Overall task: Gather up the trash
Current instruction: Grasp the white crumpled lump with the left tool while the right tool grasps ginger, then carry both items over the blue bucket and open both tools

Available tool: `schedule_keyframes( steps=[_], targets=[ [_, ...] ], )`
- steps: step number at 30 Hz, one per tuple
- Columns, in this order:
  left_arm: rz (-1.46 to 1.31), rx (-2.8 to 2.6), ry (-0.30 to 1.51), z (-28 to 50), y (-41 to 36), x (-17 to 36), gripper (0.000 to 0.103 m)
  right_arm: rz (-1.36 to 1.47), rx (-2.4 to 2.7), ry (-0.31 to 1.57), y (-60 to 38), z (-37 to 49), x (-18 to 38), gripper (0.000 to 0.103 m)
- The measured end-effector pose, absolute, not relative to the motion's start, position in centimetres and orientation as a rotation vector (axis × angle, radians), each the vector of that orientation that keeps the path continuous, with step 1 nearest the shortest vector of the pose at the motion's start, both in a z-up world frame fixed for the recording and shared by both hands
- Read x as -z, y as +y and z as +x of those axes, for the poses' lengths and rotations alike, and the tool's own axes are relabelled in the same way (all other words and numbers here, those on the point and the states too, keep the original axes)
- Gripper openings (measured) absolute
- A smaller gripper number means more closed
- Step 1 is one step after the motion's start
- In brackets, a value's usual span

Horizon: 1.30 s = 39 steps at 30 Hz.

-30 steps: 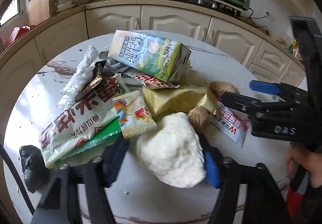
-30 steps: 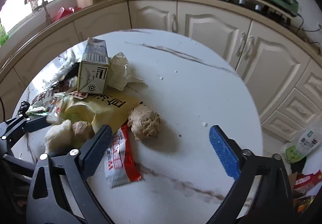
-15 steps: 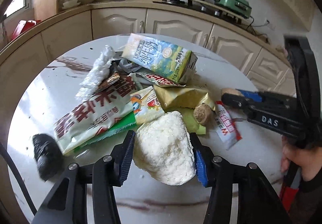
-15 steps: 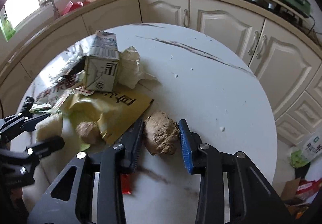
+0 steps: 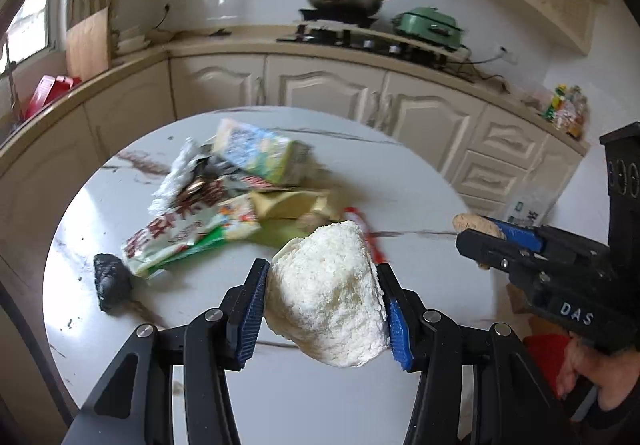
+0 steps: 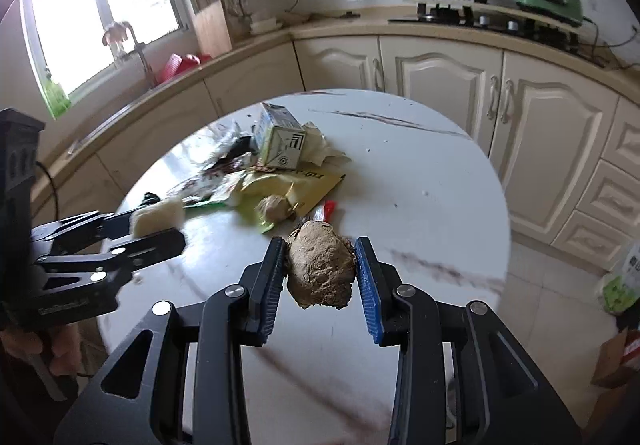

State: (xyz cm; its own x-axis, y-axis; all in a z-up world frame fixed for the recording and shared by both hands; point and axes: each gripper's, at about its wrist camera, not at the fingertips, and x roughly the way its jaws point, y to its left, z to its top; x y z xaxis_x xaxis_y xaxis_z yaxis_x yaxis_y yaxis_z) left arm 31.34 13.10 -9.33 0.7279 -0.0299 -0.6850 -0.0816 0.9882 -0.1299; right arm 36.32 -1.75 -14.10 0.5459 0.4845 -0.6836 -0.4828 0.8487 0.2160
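Pads of the left gripper point(image 5: 322, 309) are pressed against both flanks of a white crumbly lump point(image 5: 326, 291), which is held clear of the round marble table point(image 5: 416, 181). The right gripper point(image 6: 320, 277) is clamped on a brown lumpy piece point(image 6: 320, 271), likewise carried above the tabletop; its jaws have just been closing, with that piece between them.

The white lump looks soft and friable, so crumbs could be shed or the lump split if the squeeze is tightened. It also bulges well past the pads, so a slip could be caused by any quick swing. The brown piece is gripped across its width only, and could be rolled out of the pads by a tilt.

Further out, the remaining trash pile point(image 5: 224, 205) is left on the table: a milk carton point(image 6: 282, 143), a yellow bag point(image 6: 296, 187), printed wrappers and a black wad point(image 5: 112, 281). Light wrappers could be swept off the edge if either gripper is passed low over them.
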Motion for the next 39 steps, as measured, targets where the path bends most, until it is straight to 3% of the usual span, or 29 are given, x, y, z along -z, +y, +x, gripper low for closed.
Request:
schedule_keyframes(
  steps=[14, 25, 33, 35, 37, 39],
  targets=[
    [-0.006, 0.231, 0.783, 36.6, -4.8, 9.2, 0.049, 0.197, -0.346, 0.749, -19.7, 29.5, 14.0, 0.033],
    [0.113, 0.428, 0.979, 48.3, -18.2, 18.0, 0.049, 0.396, -0.109, 0.864, -32.9, 29.7, 24.8, 0.033],
    [0.145, 0.433, 1.067, 57.6, -22.1, 23.8, 0.051, 0.490, -0.048, 0.973, -36.4, 32.2, 33.3, 0.033],
    [0.160, 0.424, 1.076, 59.5, -23.0, 24.6, 0.058, 0.496, -0.043, 0.992, -36.7, 32.7, 34.6, 0.034],
    [0.158, 0.415, 1.068, 60.4, -23.8, 25.0, 0.076, 0.505, -0.042, 1.003, -36.7, 33.3, 35.7, 0.034],
    [0.153, 0.404, 1.051, 61.0, -24.1, 25.3, 0.077, 0.507, -0.042, 1.009, -36.7, 33.9, 36.6, 0.034]
  ],
)
